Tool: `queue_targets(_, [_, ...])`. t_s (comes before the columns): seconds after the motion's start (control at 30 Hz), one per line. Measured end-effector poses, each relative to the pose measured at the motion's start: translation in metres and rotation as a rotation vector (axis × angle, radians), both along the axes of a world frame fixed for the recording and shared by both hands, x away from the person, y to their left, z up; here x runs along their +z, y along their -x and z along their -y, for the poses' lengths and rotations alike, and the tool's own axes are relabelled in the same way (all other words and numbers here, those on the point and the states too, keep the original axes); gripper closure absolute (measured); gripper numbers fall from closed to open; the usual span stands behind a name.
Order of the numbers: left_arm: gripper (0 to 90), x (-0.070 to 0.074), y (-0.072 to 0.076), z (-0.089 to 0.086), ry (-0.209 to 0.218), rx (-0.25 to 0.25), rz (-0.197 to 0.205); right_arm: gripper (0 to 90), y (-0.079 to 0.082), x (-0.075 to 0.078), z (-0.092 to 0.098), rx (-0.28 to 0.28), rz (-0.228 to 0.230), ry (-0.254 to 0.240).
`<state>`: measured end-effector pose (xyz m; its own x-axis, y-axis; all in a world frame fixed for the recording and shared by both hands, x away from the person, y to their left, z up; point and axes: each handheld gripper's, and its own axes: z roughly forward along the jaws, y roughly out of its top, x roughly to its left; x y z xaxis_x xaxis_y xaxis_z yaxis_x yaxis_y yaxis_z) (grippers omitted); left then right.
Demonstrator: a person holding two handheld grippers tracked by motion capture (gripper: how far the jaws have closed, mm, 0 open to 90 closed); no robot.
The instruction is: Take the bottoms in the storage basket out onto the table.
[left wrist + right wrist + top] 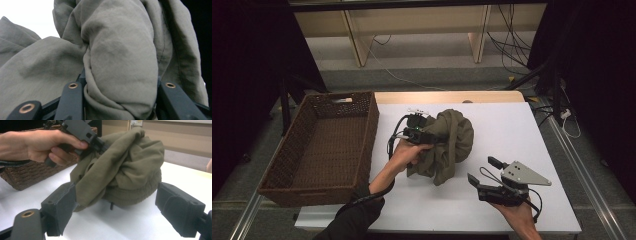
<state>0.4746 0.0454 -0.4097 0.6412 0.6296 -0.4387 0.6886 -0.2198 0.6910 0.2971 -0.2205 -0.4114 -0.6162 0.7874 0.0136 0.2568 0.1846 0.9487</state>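
Observation:
An olive-green garment point(456, 136) lies bunched in a heap on the white table top point(512, 130). My left gripper point(436, 136) reaches into the heap's left side and is shut on a thick fold of the cloth point(120, 50), which bulges up between the two black jaws. The right gripper view shows that hand point(37, 145) holding the fold lifted at the garment's point(125, 165) upper left. My right gripper point(482, 170) stands open near the front right of the table, pointed at the heap, with nothing pressed between its pads point(60, 205).
A brown wicker basket point(277, 192) with nothing in it stands along the table's left side, close to the left hand. A wooden edge point(447, 96) borders the table at the back. Cables point(512, 45) lie on the floor behind.

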Motion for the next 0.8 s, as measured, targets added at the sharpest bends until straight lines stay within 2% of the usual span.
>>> queue_targets(0.63, [52.8, -0.016, 0.001, 0.011, -0.044, -0.025, -0.026, 18.1, 0.0, 0.0, 0.0, 0.001, -0.002, 0.002])
queue_targets(0.8, [50.3, -0.018, 0.002, 0.015, -0.054, -0.045, -0.025, 18.1, 0.0, 0.0, 0.0, 0.003, -0.001, 0.001])
